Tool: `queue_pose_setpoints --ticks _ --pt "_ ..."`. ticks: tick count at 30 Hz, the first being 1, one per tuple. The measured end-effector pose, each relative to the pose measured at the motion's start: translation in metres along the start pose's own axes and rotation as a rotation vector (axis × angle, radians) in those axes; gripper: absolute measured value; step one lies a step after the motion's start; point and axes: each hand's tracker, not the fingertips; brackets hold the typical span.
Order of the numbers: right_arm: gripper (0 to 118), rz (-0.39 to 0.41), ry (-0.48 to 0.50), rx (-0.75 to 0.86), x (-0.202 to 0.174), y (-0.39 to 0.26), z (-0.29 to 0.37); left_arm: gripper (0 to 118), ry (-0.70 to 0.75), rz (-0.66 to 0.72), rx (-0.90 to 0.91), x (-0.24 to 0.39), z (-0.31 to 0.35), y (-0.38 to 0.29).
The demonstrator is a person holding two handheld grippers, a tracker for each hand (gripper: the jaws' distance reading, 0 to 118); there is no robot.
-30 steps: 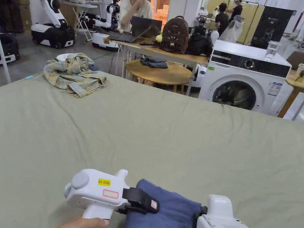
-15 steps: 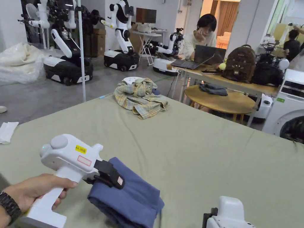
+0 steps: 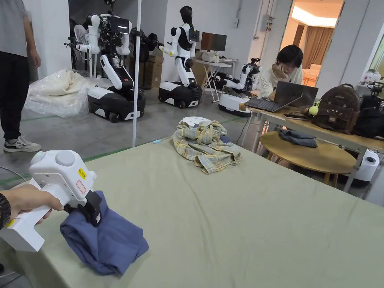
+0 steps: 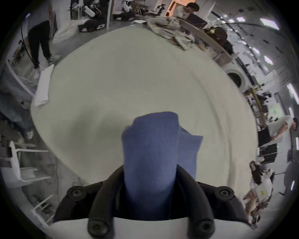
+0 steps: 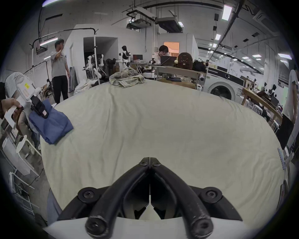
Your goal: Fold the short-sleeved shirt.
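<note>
Even, bright indoor light is falling from ceiling strip lights (image 5: 226, 11), and warm orange light is glowing from a doorway (image 3: 315, 17) at the back. The bed sheet (image 3: 232, 210) is showing only soft, faint shadows along its creases. Both gripper views are bending strongly at their edges into dark round borders. The left gripper view is smearing with motion blur toward its rim; the head view is staying fairly sharp.
</note>
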Motion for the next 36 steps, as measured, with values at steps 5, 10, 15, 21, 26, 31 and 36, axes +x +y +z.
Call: queue_pose_setpoints --ticks 5,10,15,21,26,31,36 --pt "0 -0.003 -0.008 -0.011 0.002 -0.001 -0.003 30 0.058 0.006 -0.028 -0.002 -0.021 0.004" --pt "0 -0.003 -0.011 -0.01 0.003 -0.001 -0.001 41 0.155 -0.032 -0.014 -0.003 -0.013 0.002" --pt "0 -0.003 -0.004 -0.001 0.003 0.002 -0.002 41 0.168 -0.059 0.058 0.0 0.01 -0.006" --pt "0 -0.011 0.003 0.004 0.004 0.002 0.001 41 0.165 -0.062 0.046 -0.005 0.017 -0.006" --pt "0 -0.018 0.006 0.011 0.007 0.001 0.007 41 0.188 -0.071 0.033 -0.009 0.029 -0.007" --pt "0 -0.028 0.001 0.017 0.013 0.001 0.009 41 0.26 -0.087 0.191 0.007 0.057 -0.018" --pt "0 -0.035 -0.012 0.026 0.019 0.001 0.013 41 0.149 -0.152 0.287 0.047 0.038 -0.04"
